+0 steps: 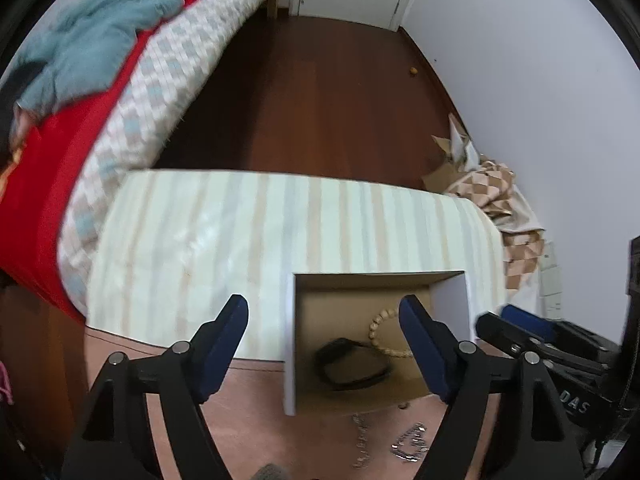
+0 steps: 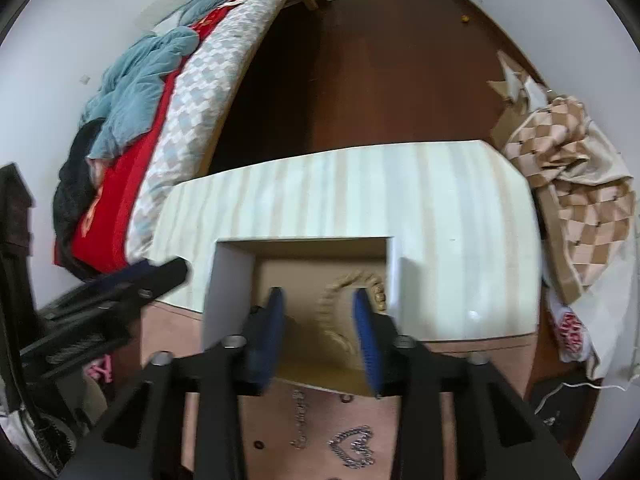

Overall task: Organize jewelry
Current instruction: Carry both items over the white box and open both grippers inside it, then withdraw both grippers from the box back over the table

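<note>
An open cardboard box [image 1: 290,336] with white walls lies on the table. Inside it are a beige bead bracelet [image 1: 380,330] and a black band [image 1: 348,366]. The bracelet also shows in the right wrist view [image 2: 334,312] inside the box [image 2: 228,280]. My left gripper [image 1: 324,344] is open and empty, in front of the box opening. My right gripper [image 2: 320,332] is open and empty, its fingertips [image 2: 366,320] inside the box over the bracelet. A sparkly silver chain [image 2: 354,446] and a thin chain [image 2: 298,424] lie on the pink mat in front of the box.
A striped cream cloth [image 1: 240,240] covers the table behind the box. A bed with red and teal bedding [image 1: 80,80] stands left. Checkered fabric and cardboard [image 2: 576,184] are piled at the right. Small rings [image 2: 346,400] lie on the pink mat [image 1: 256,400].
</note>
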{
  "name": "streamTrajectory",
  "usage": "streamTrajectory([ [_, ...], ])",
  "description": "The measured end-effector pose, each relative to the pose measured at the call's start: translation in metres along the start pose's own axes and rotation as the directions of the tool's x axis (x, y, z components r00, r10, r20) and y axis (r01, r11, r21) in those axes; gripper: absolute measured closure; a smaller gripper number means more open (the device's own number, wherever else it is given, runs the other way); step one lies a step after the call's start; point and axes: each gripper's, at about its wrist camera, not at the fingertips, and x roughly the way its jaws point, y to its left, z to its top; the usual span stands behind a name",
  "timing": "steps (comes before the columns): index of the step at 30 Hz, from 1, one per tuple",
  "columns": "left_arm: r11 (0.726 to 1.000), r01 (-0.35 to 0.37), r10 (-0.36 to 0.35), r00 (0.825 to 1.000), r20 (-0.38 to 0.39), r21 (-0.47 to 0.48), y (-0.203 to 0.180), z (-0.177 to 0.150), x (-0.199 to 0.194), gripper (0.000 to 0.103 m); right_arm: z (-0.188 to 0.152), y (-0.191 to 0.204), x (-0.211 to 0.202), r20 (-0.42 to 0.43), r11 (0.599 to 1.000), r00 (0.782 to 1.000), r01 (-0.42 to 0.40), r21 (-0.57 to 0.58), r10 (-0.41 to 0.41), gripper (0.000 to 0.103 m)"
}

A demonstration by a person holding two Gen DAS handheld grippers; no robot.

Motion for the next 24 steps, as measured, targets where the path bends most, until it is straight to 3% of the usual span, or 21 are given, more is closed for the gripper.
streamTrajectory([
  [3, 0.997, -0.072, 0.072, 0.997, 0.016, 0.02, 0.001, -0.008, 0.0, 0.004, -0.009, 0.002, -0.002, 0.014, 0.992, 0.992, 0.123, -0.027, -0.123, 0.034],
  [4, 0.996, -0.09, 0.089, 0.996, 0.02, 0.022, 0.003, -0.011, 0.0, 0.004, -0.014, 0.003, -0.002, 0.02, 0.986, 0.986, 0.164, -0.034, -0.164, 0.03],
  [6, 0.99, -0.137, 0.136, 0.99, 0.027, 0.026, 0.006, -0.021, 0.003, 0.002, -0.019, 0.002, 0.002, 0.017, 0.973, 0.974, 0.228, -0.039, -0.228, 0.011],
  [7, 0.988, -0.152, 0.152, 0.988, 0.028, 0.026, 0.007, -0.025, 0.004, 0.001, -0.024, 0.002, 0.004, 0.016, 0.965, 0.966, 0.259, -0.041, -0.258, 0.009],
  [13, 0.977, -0.211, 0.21, 0.977, 0.027, 0.024, 0.015, -0.052, 0.008, 0.0, -0.051, 0.006, 0.013, 0.029, 0.931, 0.934, 0.358, -0.071, -0.357, 0.004],
  [24, 0.978, -0.208, 0.207, 0.976, 0.066, 0.001, 0.008, -0.075, -0.021, 0.0, -0.074, 0.014, -0.025, 0.1, 0.919, 0.916, 0.392, -0.033, -0.388, 0.003],
])
